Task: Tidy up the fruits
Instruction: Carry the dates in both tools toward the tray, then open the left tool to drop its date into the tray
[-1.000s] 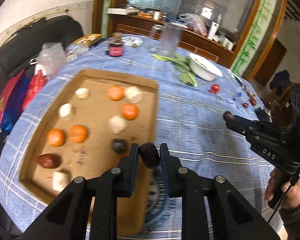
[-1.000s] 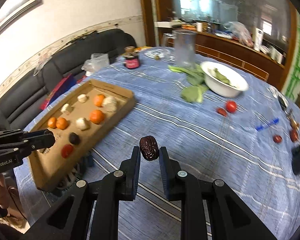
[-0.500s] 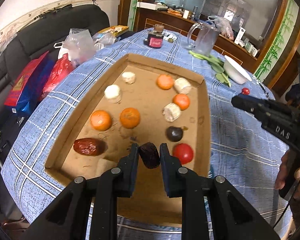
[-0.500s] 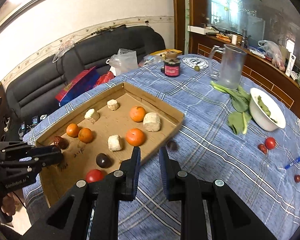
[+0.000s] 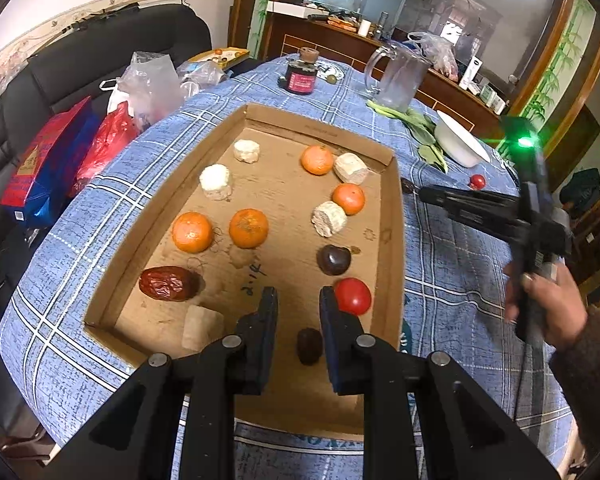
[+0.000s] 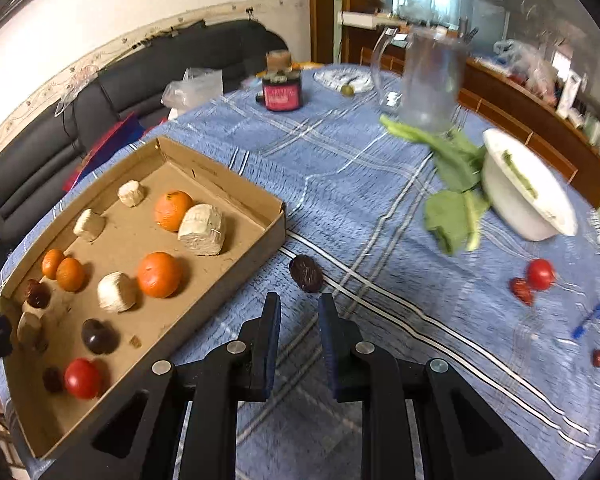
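Note:
A shallow cardboard tray [image 5: 392,216] on the blue checked tablecloth holds several oranges, pale chunks, a red date [image 5: 167,283], a dark plum [image 5: 333,259] and a red tomato [image 5: 353,296]. My left gripper [image 5: 298,300] is open over the tray's near end; a dark date [image 5: 309,345] lies on the tray floor between its fingers. My right gripper [image 6: 298,307] is open and empty over the cloth, just right of the tray [image 6: 274,236]. Another dark date [image 6: 306,273] lies on the cloth just beyond its fingertips.
A white bowl [image 6: 528,196] with leafy greens [image 6: 452,184], a glass pitcher [image 6: 432,80] and a dark jar [image 6: 281,88] stand further back. A tomato [image 6: 541,274], small red fruits and a blue pen [image 6: 588,320] lie at the right. Bags and a black sofa are at the left.
My left gripper carried its dark date over the tray, opened and let it drop onto the tray floor. My right gripper let go of its date, which now lies on the cloth beside the tray.

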{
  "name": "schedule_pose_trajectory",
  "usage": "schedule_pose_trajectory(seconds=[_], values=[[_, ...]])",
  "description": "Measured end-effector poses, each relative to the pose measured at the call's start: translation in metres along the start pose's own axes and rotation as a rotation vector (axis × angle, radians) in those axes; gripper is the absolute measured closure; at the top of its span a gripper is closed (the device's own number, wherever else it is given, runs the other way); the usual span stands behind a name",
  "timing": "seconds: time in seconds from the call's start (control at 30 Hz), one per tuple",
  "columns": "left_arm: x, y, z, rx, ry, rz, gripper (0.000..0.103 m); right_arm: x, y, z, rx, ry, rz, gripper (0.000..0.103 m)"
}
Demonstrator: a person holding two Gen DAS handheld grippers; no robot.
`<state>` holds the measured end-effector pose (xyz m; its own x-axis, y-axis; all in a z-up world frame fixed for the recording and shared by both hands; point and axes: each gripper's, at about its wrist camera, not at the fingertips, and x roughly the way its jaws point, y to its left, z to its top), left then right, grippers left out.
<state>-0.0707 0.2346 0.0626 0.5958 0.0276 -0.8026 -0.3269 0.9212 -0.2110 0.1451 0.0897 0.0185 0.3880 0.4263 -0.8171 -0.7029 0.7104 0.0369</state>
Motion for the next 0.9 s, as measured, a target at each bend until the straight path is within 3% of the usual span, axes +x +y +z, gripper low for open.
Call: schedule_pose_trajectory(seconds=[0.13, 0.23, 0.33, 0.43, 0.7, 0.9], values=[[0.002, 0.0, 0.0, 0.001, 0.012, -0.001, 0.082, 0.02, 0.003, 0.009, -0.016, 0.01, -0.005, 0.081], [0.007, 0.003, 0.0, -0.001, 0.022, 0.006, 0.082, 0.029, 0.004, 0.015, -0.043, 0.021, -0.019, 0.073], [0.014, 0.005, 0.0, -0.009, 0.04, 0.012, 0.082, 0.038, 0.001, 0.013, -0.036, 0.066, -0.016, 0.074], [0.024, 0.004, 0.0, -0.005, 0.058, 0.02, 0.082, 0.035, -0.003, 0.01, -0.021, 0.034, -0.021, 0.082], [0.033, -0.006, 0.002, 0.017, 0.079, 0.007, 0.082, 0.03, -0.011, 0.006, -0.005, 0.038, 0.009, 0.082], [0.028, -0.014, 0.001, 0.036, 0.078, 0.002, 0.073, 0.034, -0.008, 0.011, -0.004, 0.034, -0.003, 0.081]])
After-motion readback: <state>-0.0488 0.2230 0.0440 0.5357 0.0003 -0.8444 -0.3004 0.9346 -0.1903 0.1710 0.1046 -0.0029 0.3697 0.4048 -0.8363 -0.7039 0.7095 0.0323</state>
